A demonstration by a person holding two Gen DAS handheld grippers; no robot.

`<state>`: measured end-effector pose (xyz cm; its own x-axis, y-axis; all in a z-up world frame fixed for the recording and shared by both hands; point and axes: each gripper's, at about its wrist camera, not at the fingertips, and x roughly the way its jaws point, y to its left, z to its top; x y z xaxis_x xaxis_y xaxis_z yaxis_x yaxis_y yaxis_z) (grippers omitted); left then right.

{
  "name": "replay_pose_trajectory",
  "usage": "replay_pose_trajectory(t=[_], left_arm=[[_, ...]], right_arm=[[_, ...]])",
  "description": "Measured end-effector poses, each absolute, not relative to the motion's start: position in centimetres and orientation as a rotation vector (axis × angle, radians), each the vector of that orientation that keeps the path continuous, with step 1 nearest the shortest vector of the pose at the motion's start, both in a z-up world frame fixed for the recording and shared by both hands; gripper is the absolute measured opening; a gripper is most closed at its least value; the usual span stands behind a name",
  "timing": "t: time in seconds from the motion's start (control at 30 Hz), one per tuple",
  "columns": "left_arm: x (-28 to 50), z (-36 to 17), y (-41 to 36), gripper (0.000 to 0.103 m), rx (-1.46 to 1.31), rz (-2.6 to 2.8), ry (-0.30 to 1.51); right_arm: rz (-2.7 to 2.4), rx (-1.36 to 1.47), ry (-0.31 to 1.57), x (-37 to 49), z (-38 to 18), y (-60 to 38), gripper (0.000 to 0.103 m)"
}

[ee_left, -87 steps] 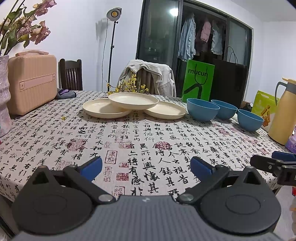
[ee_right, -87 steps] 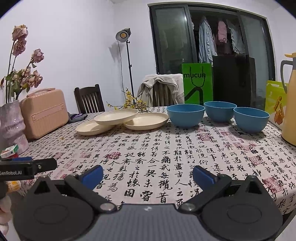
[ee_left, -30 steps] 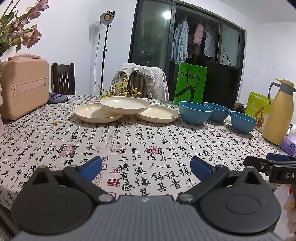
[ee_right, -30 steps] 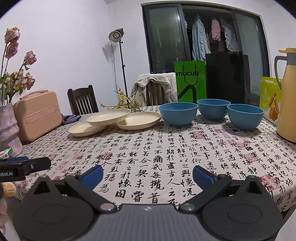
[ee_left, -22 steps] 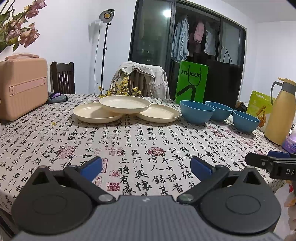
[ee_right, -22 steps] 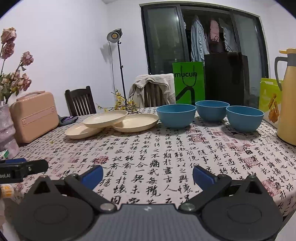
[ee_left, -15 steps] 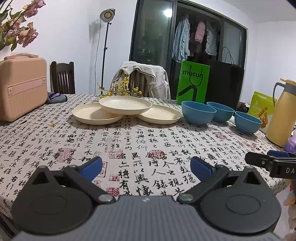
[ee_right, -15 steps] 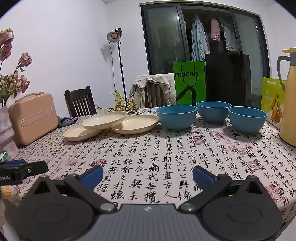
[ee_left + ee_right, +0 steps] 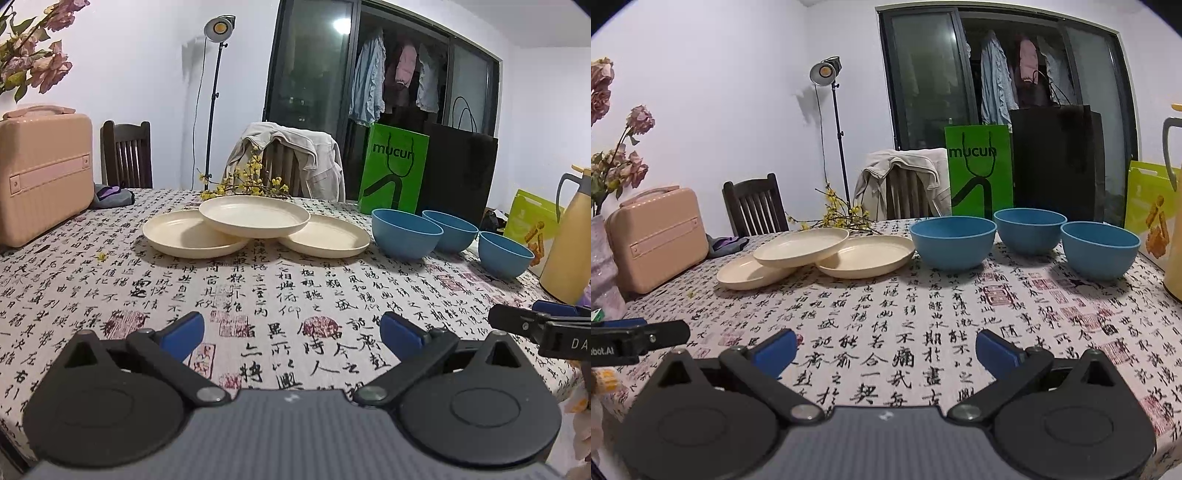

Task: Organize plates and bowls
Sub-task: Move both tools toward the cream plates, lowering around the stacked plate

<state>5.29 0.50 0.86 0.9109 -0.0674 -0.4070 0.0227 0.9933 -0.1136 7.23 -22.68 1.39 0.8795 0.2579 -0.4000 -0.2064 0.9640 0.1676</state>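
Three cream plates lie on the printed tablecloth: a left plate [image 9: 188, 234], a right plate [image 9: 328, 240], and a middle plate [image 9: 255, 216] resting tilted across both. To their right stand three blue bowls [image 9: 406, 232], [image 9: 450, 230], [image 9: 505, 254]. The right wrist view shows the same plates [image 9: 801, 246] and bowls [image 9: 952, 242]. My left gripper [image 9: 291, 330] is open over the near tablecloth, well short of the plates. My right gripper [image 9: 886, 349] is open too, nothing between its fingers.
A pink case [image 9: 42, 173] and flowers [image 9: 33, 62] stand at the left. A yellow thermos [image 9: 570, 240] is at the right edge. Green bag [image 9: 393, 173], black bag [image 9: 458, 173] and chairs are behind. Yellow twigs [image 9: 243, 186] lie behind the plates.
Both grippers have drifted slightly forward over the table; plates and bowls look a little nearer. Nothing on the table has moved, and both grippers remain open.
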Motion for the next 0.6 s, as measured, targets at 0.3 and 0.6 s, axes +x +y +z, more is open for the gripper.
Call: replay_pose_trajectory(t=[0.3,0.6], left_arm=[[7.1,1.8,0.8,0.103,-0.097,-0.033,0.428],[9.3,2.1,1.4,0.103,-0.115,-0.023,0.451]], right_arm=[[0.278,0.114,0.44,9.5,1.9,-21.9,0.103],[0.284,0.117,0.455,12.0,1.8,-21.5,0.103]])
